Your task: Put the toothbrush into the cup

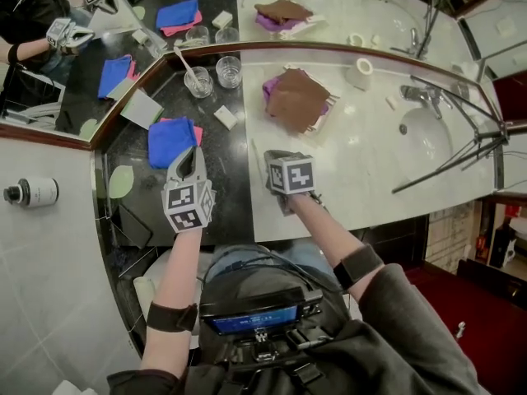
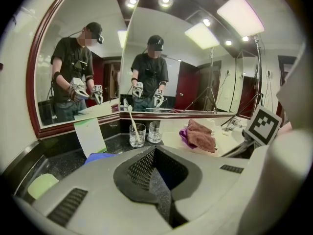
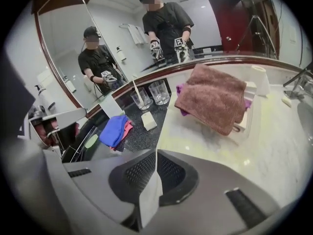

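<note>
I count one toothbrush (image 1: 188, 64). It leans inside the left cup (image 1: 198, 83), and the right cup (image 1: 228, 72) stands just beside that, both clear glass, at the far end of the dark part of the worktop (image 1: 370, 163) against the mirror. I cannot tell which end of the brush is up.

Near them lie one white soap bar (image 1: 225, 117) and one blue cloth (image 1: 171, 141) with only a pink edge showing under it. To the right, one brown towel (image 1: 296, 99) hides most of a purple cloth.

The left gripper (image 2: 156, 149) has its jaws together on nothing. The right gripper (image 3: 156, 153) is also closed and empty. From the head view its jaws are hidden under its marker cube.
</note>
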Demonstrator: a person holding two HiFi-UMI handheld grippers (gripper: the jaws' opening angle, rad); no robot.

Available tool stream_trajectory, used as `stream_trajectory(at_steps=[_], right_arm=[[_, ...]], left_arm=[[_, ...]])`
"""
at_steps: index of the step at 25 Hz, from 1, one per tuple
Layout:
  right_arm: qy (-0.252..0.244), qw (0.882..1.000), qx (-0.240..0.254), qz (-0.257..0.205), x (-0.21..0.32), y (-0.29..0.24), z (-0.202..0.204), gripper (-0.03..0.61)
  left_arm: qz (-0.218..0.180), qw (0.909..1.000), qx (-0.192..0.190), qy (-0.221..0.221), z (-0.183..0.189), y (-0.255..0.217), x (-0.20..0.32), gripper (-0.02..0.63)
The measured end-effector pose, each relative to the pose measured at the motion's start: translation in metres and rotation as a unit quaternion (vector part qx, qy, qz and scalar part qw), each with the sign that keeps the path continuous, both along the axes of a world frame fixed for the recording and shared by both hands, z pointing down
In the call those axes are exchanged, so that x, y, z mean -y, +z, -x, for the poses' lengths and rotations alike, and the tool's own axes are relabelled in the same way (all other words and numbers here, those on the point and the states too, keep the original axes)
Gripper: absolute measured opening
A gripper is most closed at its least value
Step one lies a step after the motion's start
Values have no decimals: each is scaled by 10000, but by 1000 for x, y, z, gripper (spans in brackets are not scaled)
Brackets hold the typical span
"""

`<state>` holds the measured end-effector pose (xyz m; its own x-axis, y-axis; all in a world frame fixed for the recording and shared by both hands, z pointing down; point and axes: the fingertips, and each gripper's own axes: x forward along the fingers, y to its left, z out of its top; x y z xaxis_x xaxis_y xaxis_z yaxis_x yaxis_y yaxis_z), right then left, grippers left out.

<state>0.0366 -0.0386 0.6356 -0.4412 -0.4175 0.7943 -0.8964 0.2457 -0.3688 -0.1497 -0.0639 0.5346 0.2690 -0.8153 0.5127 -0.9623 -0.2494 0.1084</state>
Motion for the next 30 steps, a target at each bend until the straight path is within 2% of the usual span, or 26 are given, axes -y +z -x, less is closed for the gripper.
stream_trajectory(at_steps=[5, 9, 13, 21, 27, 30], right_arm=[[-331, 9964, 318, -708, 14, -51, -14, 17], [-780, 9870, 481, -1318, 16, -82, -26, 17], [-1010, 9789, 527, -1699, 7, -94, -49, 18], [-951, 9736, 634, -1977, 3, -113, -104, 18], [-943, 9724, 683, -2024, 7, -117, -126, 18], [-983, 9712, 714, -2051, 10, -117, -128, 18]], left_arm=[[5, 10000, -5, -15, -10, -12, -13, 0], [-70, 9999, 38, -114, -12, -16, -22, 0], [-101, 9998, 87, -127, -17, -21, -29, 0], [-148, 9997, 83, -153, -34, -33, -38, 0], [-169, 9997, 160, -52, -56, -34, -43, 0], [-134, 9998, 49, -124, -61, -33, -45, 0]])
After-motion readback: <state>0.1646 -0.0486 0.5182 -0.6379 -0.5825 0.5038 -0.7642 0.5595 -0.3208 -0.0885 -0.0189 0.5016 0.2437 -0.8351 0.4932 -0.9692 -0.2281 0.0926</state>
